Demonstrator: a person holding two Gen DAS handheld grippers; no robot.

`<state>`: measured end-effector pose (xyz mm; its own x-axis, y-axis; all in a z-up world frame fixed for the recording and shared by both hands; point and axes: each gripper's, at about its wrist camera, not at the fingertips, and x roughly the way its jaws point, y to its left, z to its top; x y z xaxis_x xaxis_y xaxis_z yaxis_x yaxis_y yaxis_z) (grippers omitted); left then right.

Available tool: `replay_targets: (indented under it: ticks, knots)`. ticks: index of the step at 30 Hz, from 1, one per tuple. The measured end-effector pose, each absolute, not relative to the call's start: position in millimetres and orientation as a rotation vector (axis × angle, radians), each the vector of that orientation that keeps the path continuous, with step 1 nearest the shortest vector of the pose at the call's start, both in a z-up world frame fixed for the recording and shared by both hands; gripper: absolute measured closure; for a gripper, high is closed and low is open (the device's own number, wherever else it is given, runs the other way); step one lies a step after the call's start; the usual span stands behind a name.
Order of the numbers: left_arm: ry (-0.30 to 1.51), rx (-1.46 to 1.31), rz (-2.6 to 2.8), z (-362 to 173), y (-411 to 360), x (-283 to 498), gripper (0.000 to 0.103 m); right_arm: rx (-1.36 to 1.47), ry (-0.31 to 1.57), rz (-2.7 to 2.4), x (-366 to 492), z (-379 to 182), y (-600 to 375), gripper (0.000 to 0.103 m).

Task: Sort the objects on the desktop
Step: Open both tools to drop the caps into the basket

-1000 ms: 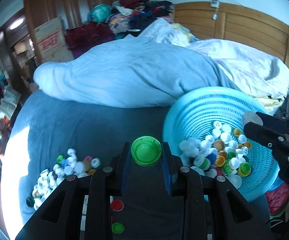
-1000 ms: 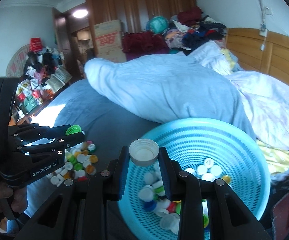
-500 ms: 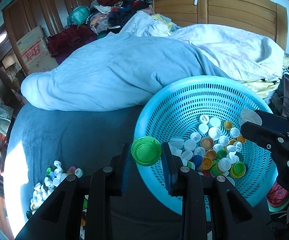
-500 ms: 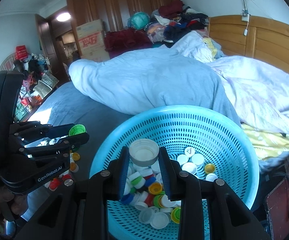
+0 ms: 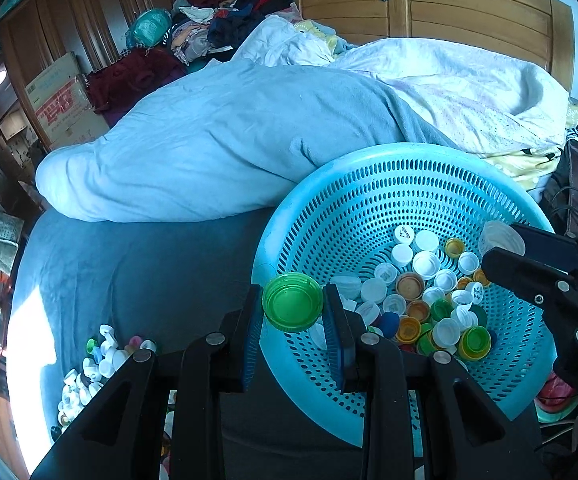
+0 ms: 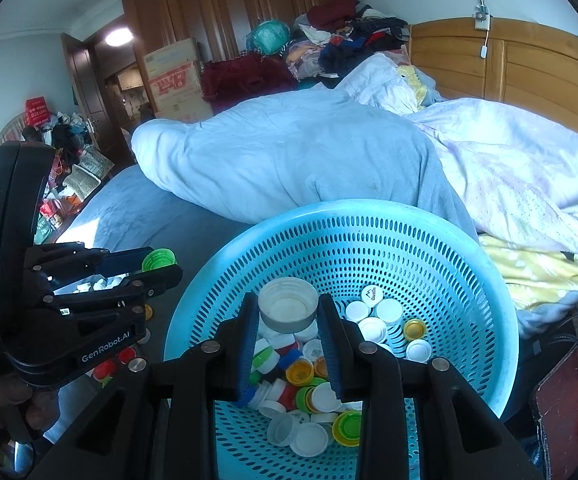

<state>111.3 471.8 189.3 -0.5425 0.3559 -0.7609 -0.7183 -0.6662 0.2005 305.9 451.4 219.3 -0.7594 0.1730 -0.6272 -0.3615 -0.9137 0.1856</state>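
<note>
We are holding both grippers over the big blue basket (image 6: 469, 272) on the bed. Our left gripper (image 5: 293, 312) is squeezing a green cap (image 5: 292, 302). Our right gripper (image 6: 288, 314) is squeezing a white cap (image 6: 288, 309).

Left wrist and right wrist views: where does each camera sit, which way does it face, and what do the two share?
Left wrist: sits on the left gripper, looks forward and down past its jaws, shut on a green plastic bottle cap, at the round turquoise perforated plastic basket; the right gripper enters from the right.
Right wrist: sits on the right gripper, jaws shut on a white plastic bottle cap over the basket; the left gripper and a hand show at left.
Shared: basket, both caps, pale blue duvet.
</note>
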Motion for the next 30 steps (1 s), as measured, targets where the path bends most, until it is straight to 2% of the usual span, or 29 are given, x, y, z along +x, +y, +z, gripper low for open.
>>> replay_targets:
  ticks: [8, 9, 11, 12, 16, 21, 25, 30]
  knots:
    - [0.686, -0.932, 2.203, 185, 478, 114, 0.076, -0.906, 0.429, 2.665, 305, 217, 452, 0.07]
    - [0.693, -0.929, 2.2, 185, 479, 115, 0.073, -0.903, 0.429, 2.663, 305, 218, 451, 0.07]
    - [0.703, -0.91, 2.207, 185, 480, 118, 0.052, -0.892, 0.43, 2.657, 306, 219, 451, 0.066]
    - [0.704, -0.895, 2.215, 186, 480, 119, 0.049, -0.886, 0.43, 2.655, 307, 219, 451, 0.061]
    - [0.693, -0.883, 2.226, 188, 478, 119, 0.048, -0.872, 0.43, 2.641, 309, 221, 452, 0.052]
    - [0.67, -0.886, 2.238, 190, 474, 116, 0.045, -0.853, 0.42, 2.635, 310, 224, 451, 0.034]
    - [0.617, -0.883, 2.263, 191, 451, 108, 0.043, -0.846, 0.42, 2.657, 310, 228, 444, 0.033]
    - [0.502, -0.963, 2.381, 174, 374, 78, 0.04, -0.897, 0.381, 2.714, 298, 224, 418, 0.029]
